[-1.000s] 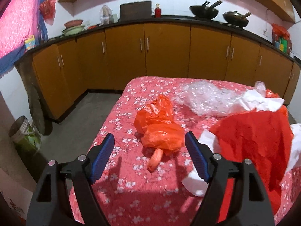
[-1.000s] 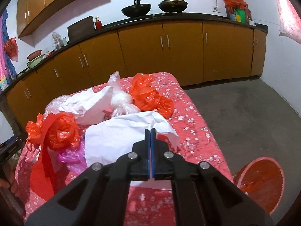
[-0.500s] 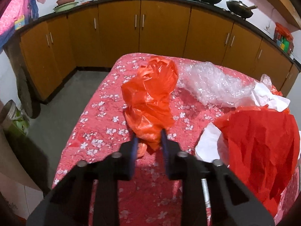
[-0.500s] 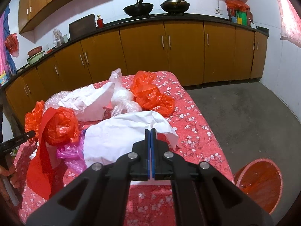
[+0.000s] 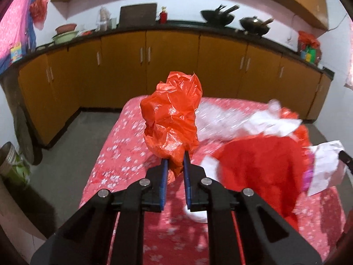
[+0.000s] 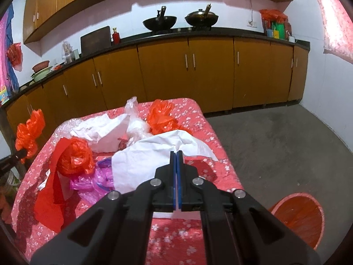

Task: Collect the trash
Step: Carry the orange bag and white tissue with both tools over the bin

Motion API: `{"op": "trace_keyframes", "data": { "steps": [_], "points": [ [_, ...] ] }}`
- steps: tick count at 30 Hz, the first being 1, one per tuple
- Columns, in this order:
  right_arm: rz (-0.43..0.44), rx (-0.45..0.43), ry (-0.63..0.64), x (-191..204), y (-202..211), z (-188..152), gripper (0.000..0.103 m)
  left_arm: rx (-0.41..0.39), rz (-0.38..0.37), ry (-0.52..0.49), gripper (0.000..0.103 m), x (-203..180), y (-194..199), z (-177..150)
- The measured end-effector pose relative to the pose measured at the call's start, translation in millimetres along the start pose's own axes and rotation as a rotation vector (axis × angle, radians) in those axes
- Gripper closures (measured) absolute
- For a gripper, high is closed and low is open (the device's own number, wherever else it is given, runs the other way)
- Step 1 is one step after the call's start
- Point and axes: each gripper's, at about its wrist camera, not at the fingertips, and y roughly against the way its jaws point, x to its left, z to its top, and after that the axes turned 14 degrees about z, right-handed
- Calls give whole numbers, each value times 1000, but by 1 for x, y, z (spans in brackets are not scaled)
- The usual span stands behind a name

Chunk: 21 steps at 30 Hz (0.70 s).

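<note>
My left gripper (image 5: 174,163) is shut on an orange plastic bag (image 5: 173,119) and holds it up above the table with the red flowered cloth (image 5: 114,161); the bag also shows at the far left of the right wrist view (image 6: 29,132). My right gripper (image 6: 176,156) is shut and empty above a white sheet of paper (image 6: 158,154). More trash lies on the table: red paper (image 5: 264,172), a red crumpled bag (image 6: 75,156), bubble wrap (image 5: 220,117), another orange bag (image 6: 162,119), pink plastic (image 6: 88,183).
An orange bin (image 6: 300,216) stands on the grey floor right of the table. Brown cabinets (image 6: 187,75) with a black counter run along the back wall. A metal bucket (image 5: 11,163) stands on the floor at the left.
My left gripper closed on the orange bag and lifted it off the table. My right gripper stayed shut over the white paper, rising slightly.
</note>
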Motion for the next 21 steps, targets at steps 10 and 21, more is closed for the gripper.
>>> {"op": "trace_keyframes", "data": {
  "steps": [10, 21],
  "points": [
    [-60, -49, -7, -22, 32, 2, 100, -61, -155, -80, 90, -54, 40, 8],
    [-208, -100, -46, -73, 72, -5, 100, -86, -309, -187, 90, -129, 69, -5]
  ]
}}
